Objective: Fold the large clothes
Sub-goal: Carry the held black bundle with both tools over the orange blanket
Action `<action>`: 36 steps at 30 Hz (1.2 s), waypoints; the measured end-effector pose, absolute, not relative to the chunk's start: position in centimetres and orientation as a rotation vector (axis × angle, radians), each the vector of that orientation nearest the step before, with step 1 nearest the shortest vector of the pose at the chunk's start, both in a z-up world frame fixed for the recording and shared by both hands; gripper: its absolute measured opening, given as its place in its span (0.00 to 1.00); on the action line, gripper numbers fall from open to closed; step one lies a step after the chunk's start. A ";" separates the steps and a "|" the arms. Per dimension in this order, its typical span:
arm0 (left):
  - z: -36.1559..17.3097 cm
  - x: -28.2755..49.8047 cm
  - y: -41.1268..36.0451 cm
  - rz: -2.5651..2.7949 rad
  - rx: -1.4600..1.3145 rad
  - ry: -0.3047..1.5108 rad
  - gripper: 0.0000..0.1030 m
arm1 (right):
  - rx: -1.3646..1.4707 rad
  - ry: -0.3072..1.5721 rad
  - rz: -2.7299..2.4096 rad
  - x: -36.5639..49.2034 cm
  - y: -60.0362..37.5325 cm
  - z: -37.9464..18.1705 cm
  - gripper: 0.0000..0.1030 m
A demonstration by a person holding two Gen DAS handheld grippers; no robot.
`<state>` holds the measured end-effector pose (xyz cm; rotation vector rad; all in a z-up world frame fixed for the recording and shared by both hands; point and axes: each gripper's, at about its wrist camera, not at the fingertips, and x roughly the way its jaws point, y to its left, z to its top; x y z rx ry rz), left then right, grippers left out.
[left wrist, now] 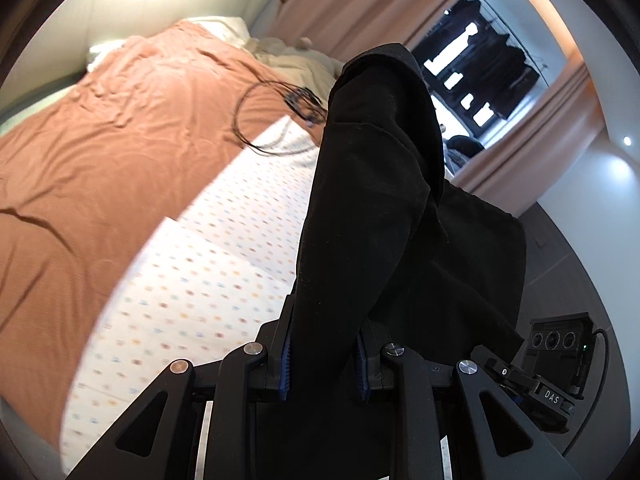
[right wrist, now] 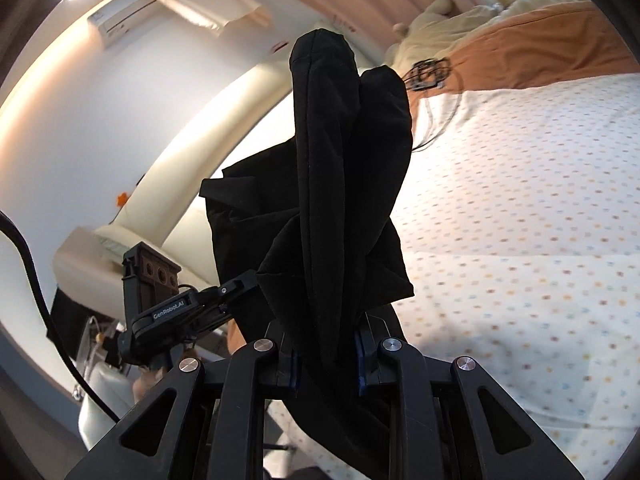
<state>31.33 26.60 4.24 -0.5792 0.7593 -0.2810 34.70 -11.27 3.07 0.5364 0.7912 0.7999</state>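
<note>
Both tongs, left (left wrist: pixel 324 364) and right (right wrist: pixel 327 360), are pinching the black garment (left wrist: pixel 384 208), held off the bed (left wrist: pixel 208 264). From each, its bunched length runs toward 12 o'clock. Neither hand looks nearer; the bed lies at 9 o'clock of the left, 3 o'clock of the right.

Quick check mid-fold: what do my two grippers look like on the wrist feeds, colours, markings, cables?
Both are matte black linkage frames with silver round pivot caps and blue ribbed finger pads. The left gripper, seen from the right wrist, reads "GenRobot.AI". The right gripper, seen from the left wrist, reads "DAS", with a three-lens camera block and a black cable.
</note>
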 end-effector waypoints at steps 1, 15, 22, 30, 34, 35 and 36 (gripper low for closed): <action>4.4 31.0 27.9 -0.269 -0.583 0.754 0.24 | 0.531 0.797 0.817 34.9 -9.9 3.2 0.21; 6.5 29.3 39.1 -0.107 -0.576 0.690 0.24 | 0.411 0.849 1.030 34.9 8.0 4.0 0.21; 6.6 28.7 45.0 -0.021 -0.539 0.699 0.24 | 0.365 0.878 1.130 35.0 16.7 3.6 0.21; 6.6 27.9 50.4 0.091 -0.509 0.722 0.24 | 0.369 0.896 1.228 34.5 23.3 1.9 0.21; 6.3 27.3 52.5 0.148 -0.491 0.741 0.24 | 0.390 0.924 1.269 34.2 26.4 0.4 0.21; 6.2 27.4 53.0 0.163 -0.482 0.749 0.24 | 0.399 0.933 1.281 34.0 27.2 -0.1 0.21; 6.1 27.5 53.4 0.176 -0.476 0.757 0.24 | 0.404 0.940 1.289 33.9 27.5 -0.4 0.21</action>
